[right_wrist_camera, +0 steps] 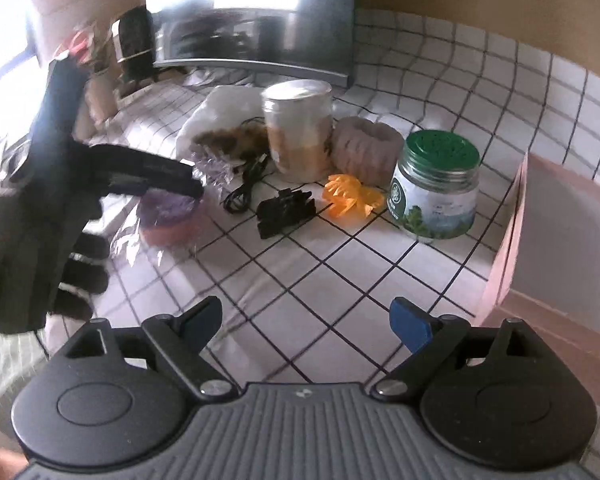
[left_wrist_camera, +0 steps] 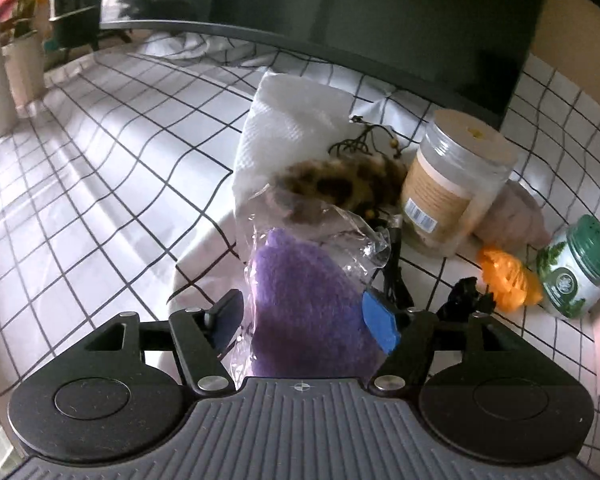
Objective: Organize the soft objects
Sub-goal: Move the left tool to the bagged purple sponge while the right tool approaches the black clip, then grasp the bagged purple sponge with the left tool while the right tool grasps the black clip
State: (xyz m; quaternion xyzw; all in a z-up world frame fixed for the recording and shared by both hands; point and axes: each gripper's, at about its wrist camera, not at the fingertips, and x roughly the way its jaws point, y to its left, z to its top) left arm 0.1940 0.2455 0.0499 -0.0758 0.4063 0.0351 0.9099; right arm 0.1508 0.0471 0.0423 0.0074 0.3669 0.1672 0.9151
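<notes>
Purple fuzz fills the gap between my left gripper's point(left_wrist_camera: 304, 316) fingers: a soft purple pad point(left_wrist_camera: 304, 304) in a clear plastic bag point(left_wrist_camera: 340, 236), lying on the checked tablecloth point(left_wrist_camera: 100, 184). The jaws stand wide and the pads sit just beside the bag on either side; I cannot tell whether they touch it, but they are not squeezing it. From the right wrist view I see the same gripper reaching over the pad point(right_wrist_camera: 168, 208), held by a gloved hand point(right_wrist_camera: 40, 240).

Beyond the purple pad lie a brown spotted furry piece point(left_wrist_camera: 340, 184) and a white paper towel point(left_wrist_camera: 284, 128), touching one another. To the right stands a clear jar point(left_wrist_camera: 452, 184) with a tan label, a pinkish knitted piece point(left_wrist_camera: 516, 216) behind it, then an orange crumpled item point(left_wrist_camera: 508, 276) and a green-lidded jar point(left_wrist_camera: 576, 268). A black clip point(right_wrist_camera: 286, 212) and a black cable point(right_wrist_camera: 244, 192) lie nearer me.

My right gripper point(right_wrist_camera: 306, 326) hangs open over bare cloth, nothing between its fingers, well apart from the clutter. A pink box point(right_wrist_camera: 540, 248) sits at its right.
</notes>
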